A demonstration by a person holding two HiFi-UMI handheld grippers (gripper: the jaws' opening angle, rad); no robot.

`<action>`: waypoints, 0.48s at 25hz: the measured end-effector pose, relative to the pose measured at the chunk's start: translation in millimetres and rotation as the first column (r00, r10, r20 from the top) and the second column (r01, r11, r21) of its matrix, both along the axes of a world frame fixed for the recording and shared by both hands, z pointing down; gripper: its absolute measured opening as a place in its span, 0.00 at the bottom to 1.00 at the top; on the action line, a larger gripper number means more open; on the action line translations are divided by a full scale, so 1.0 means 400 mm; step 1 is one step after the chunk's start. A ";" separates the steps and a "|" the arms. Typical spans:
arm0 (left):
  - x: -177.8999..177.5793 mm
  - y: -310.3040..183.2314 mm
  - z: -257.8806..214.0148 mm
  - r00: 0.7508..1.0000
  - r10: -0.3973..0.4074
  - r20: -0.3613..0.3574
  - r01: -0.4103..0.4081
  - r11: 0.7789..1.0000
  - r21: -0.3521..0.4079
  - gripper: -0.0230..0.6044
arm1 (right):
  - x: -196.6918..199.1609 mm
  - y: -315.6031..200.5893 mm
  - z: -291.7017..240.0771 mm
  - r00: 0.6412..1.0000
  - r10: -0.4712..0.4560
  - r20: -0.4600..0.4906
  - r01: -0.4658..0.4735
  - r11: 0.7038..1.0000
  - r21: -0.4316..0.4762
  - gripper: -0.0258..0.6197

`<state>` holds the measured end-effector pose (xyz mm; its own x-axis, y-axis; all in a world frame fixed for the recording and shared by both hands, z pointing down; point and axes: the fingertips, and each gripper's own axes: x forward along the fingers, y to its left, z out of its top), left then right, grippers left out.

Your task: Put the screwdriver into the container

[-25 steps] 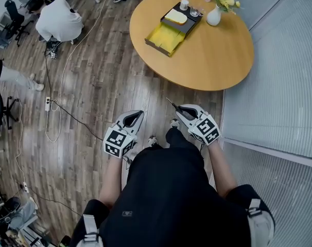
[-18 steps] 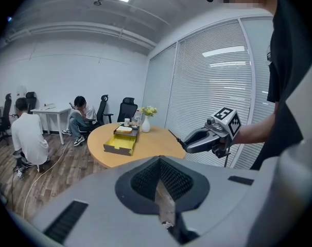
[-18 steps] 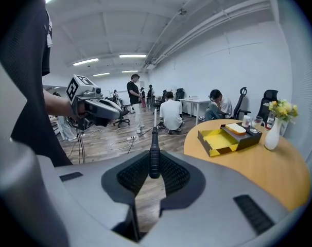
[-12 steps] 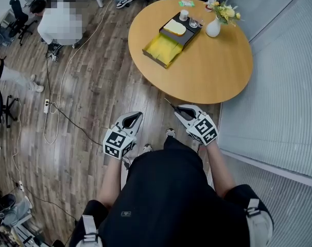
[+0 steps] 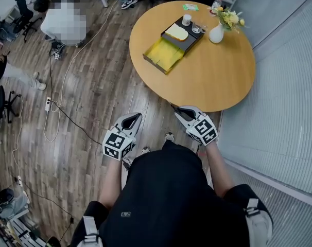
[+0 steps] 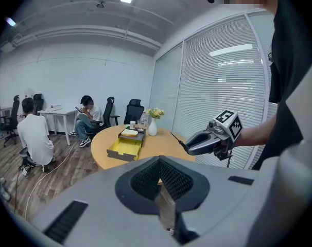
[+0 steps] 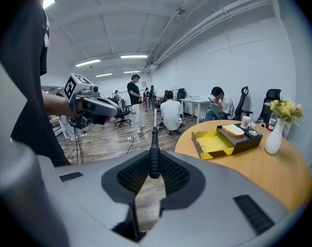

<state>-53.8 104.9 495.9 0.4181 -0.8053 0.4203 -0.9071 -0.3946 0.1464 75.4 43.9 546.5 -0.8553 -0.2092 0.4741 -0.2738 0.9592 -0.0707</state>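
My right gripper [image 5: 180, 112] is shut on a screwdriver [image 7: 154, 156]: the black handle sits between the pads and the thin shaft [image 5: 172, 106] points ahead, towards the table. The open yellow container [image 5: 165, 53] lies on the round wooden table [image 5: 218, 76], well ahead of both grippers; it also shows in the right gripper view as the yellow container [image 7: 217, 140]. At waist height over the wooden floor, my left gripper [image 5: 132, 119] is held with its pads [image 6: 145, 178] together and nothing between them. In the left gripper view the right gripper [image 6: 186, 147] shows at the right with the screwdriver.
A dark tray [image 5: 183, 29] with a pale block and cups adjoins the container, and a white vase of flowers [image 5: 216, 33] stands beside it. Cables [image 5: 55, 107] trail on the floor at left. A seated person [image 5: 63, 22], office chairs and a blind-covered glass wall [image 5: 284, 112] surround the table.
The table has come nearer in the head view and its near edge now lies just ahead of the right gripper. Both grippers keep their pose, with the screwdriver still held.
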 end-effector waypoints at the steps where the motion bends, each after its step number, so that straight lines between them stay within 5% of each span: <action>1: 0.002 -0.007 -0.002 1.000 -0.005 0.003 0.005 1.000 0.002 0.04 | 0.002 -0.010 -0.002 1.000 -0.004 0.002 0.004 1.000 0.002 0.13; 12: 0.052 -0.079 0.006 0.998 -0.064 0.018 0.064 0.998 -0.008 0.04 | 0.048 -0.110 0.014 0.999 -0.043 0.021 0.043 0.999 -0.004 0.13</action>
